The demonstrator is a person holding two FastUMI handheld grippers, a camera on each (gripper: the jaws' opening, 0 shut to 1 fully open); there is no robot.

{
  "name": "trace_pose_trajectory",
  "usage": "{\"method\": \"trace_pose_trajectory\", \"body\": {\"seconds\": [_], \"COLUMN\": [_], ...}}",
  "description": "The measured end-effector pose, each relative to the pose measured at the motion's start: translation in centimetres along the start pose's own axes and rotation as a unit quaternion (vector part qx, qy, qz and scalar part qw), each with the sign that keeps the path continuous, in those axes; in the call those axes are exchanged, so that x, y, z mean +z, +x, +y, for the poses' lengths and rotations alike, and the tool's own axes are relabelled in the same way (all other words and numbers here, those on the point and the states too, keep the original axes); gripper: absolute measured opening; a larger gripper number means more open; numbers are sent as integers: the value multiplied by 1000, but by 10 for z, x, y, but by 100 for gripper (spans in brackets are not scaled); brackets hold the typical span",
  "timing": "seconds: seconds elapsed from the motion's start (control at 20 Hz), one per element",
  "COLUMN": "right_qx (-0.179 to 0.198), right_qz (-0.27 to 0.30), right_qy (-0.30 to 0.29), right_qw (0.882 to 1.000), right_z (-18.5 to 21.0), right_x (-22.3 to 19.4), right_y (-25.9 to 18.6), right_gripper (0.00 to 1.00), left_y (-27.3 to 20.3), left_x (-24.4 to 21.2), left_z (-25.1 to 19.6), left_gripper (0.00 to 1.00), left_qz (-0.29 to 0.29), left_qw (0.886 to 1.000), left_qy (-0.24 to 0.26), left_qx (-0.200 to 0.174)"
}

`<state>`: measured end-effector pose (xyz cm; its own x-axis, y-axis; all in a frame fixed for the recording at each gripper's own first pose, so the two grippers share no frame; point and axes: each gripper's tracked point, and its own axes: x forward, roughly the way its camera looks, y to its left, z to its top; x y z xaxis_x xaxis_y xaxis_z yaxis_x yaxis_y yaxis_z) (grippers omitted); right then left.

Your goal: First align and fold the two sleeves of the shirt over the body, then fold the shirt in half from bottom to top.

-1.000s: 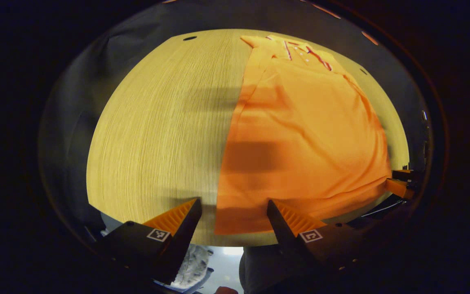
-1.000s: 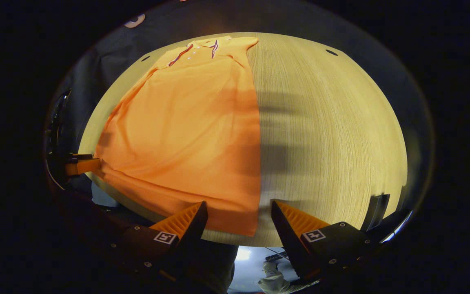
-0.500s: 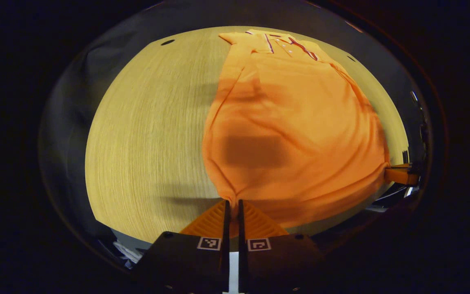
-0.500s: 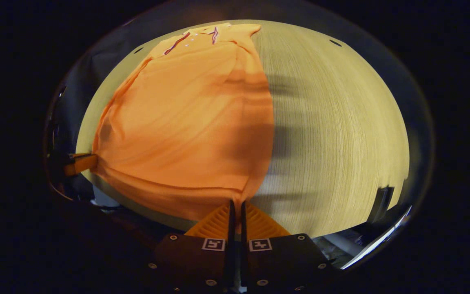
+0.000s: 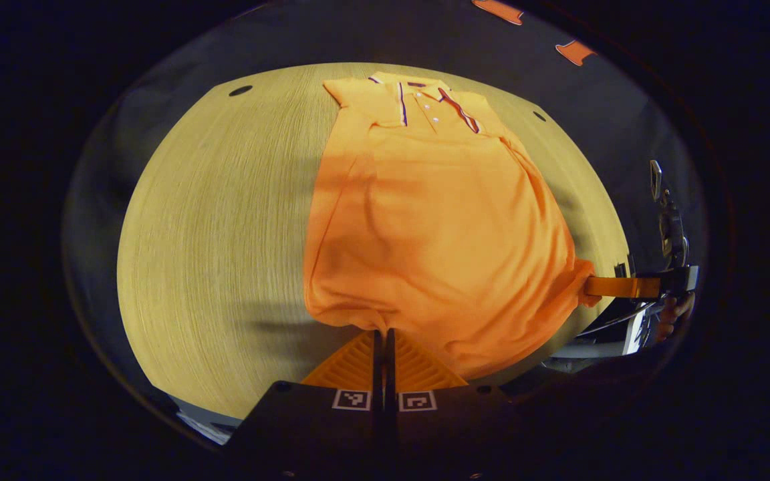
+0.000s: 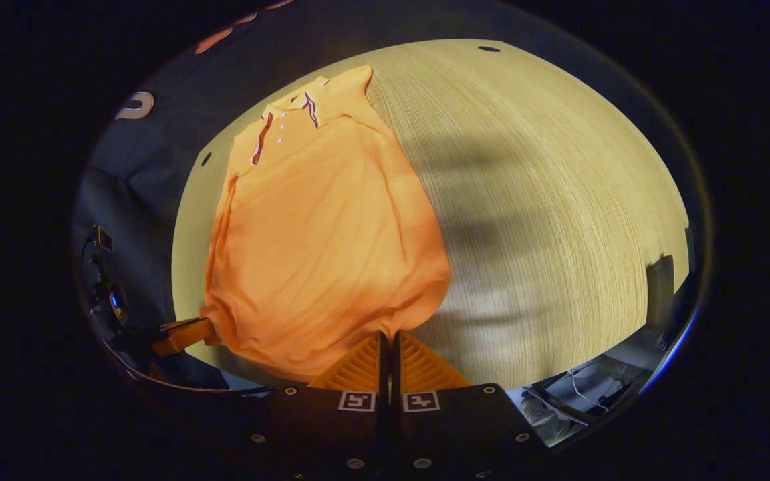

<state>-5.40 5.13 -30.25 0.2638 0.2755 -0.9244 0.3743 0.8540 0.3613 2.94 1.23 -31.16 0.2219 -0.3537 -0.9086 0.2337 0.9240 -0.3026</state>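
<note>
Left tongs [image 5: 385, 334] clenched on shirt [image 5: 432, 227] hem corner, left side. Shirt lies on bench [image 5: 211, 220], collar [image 5: 425, 100] at far end, sleeves already folded in, hem lifted off bench near me. Right tongs [image 6: 388, 337] clenched on right hem corner. Fabric soft, light, limp; sags between grips, so hold corners taut. No readable label or writing on shirt.

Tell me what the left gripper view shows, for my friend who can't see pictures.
An orange shirt lies on a pale wooden table, collar at the far end and its near hem lifted off the wood. The left gripper, at the bottom, is shut on one hem corner. The right gripper pinches the other corner, at the right.
</note>
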Motion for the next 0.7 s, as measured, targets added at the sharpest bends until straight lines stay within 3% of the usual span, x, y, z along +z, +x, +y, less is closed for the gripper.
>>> {"method": "trace_pose_trajectory", "body": {"seconds": [0.15,0.2,0.4,0.5,0.55,0.6,0.7], "right_qx": [9,12,27,40,47,56,68], "right_qz": [-28,-35,-68,-78,-79,-81,-82], "right_qy": [9,8,6,6,7,4,-6], "right_qw": [1000,999,997,996,996,995,994], "right_z": [16,21,44,57,62,66,71], "right_x": [27,33,72,91,99,107,128], "right_y": [-9,-11,-23,-27,-27,-29,-24], "right_gripper": [5,1,1,0,5,1,1], "left_y": [-5,-6,-13,-18,-18,-19,-20], "left_x": [35,44,89,110,117,127,148], "left_z": [-2,-2,0,0,0,0,2], "left_gripper": [1,1,1,1,1,1,1], "left_qz": [-24,-28,-54,-69,-73,-77,-90], "left_qw": [999,999,997,996,996,996,995], "left_qy": [13,19,30,26,21,18,8], "left_qx": [-18,-24,-42,-46,-48,-51,-49]}}
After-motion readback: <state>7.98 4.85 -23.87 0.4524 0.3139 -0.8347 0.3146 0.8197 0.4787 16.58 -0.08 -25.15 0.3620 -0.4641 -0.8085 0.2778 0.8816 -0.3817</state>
